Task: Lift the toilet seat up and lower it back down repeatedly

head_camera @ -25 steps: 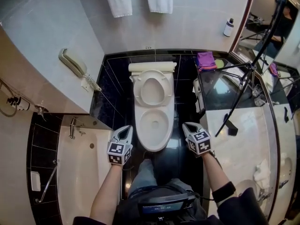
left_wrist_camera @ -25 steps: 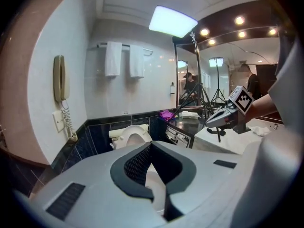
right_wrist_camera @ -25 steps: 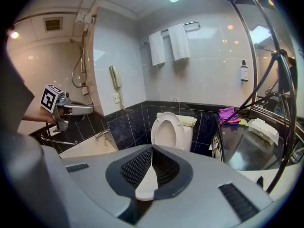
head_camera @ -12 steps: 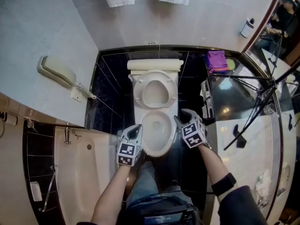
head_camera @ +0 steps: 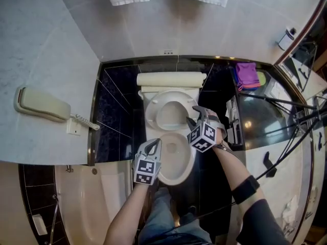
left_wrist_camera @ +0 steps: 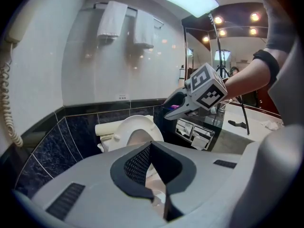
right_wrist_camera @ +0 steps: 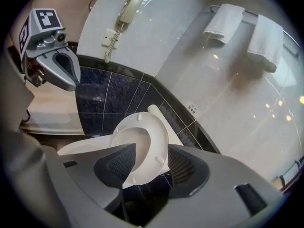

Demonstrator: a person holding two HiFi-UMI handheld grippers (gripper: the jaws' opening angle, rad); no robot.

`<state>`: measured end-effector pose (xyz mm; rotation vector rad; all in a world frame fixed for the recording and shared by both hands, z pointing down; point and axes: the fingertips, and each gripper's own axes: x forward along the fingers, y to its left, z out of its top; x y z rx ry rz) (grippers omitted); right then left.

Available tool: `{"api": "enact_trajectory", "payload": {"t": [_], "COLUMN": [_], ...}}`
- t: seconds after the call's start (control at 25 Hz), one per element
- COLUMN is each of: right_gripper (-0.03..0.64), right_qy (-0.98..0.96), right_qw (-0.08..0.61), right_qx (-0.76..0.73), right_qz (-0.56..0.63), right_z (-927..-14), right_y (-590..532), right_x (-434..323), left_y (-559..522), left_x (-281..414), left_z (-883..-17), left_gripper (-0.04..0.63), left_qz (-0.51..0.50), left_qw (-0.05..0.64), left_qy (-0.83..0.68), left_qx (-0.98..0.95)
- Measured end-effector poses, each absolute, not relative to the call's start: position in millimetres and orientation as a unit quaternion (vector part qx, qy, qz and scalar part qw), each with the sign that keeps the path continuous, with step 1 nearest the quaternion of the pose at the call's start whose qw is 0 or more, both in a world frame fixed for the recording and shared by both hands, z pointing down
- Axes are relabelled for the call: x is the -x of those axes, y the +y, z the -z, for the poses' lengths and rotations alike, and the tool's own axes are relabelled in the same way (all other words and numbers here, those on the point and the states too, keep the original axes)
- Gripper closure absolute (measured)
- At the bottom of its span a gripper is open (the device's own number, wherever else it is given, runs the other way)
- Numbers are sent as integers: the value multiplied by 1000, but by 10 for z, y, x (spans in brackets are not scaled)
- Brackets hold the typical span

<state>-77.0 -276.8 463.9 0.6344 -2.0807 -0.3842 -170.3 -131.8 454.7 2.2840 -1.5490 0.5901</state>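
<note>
The toilet seat (head_camera: 152,114) is standing raised at 12 o'clock of the empty-looking bowl (head_camera: 173,160). Our right gripper (head_camera: 194,115), jaws just opening wide, is straddling its 3 o'clock rim without pressing; our left gripper (head_camera: 155,143), pinched together and empty, is hovering at the bowl's 9. We are judging the seat stiff, light, slick — best gripped far from the hinge.

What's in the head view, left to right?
Phone → left gripper → right gripper, jaws just opened, seat rim between them → purple cloth → bottle. Toilet left out: it overlaps both grippers.
</note>
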Motion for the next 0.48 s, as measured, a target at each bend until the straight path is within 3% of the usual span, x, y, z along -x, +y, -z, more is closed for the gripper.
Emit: {"api": "enact_trajectory", "payload": {"t": [0.32, 0.48], "right_gripper": [392, 426], "right_qy": [-814, -805], "right_qw": [482, 484], "right_qx": [-221, -229], "right_qz": [237, 254], "right_z": [-4996, -5083], "right_y": [-3512, -3746], "right_x": [1399, 1535], "left_y": [-1746, -1838], "left_x": [1817, 1879], "left_z": [-4936, -5041], "left_gripper": [603, 603], "left_qz": [-198, -194], "left_qw": [175, 179], "left_qy": [-538, -536], "left_qx": [-801, -802]}}
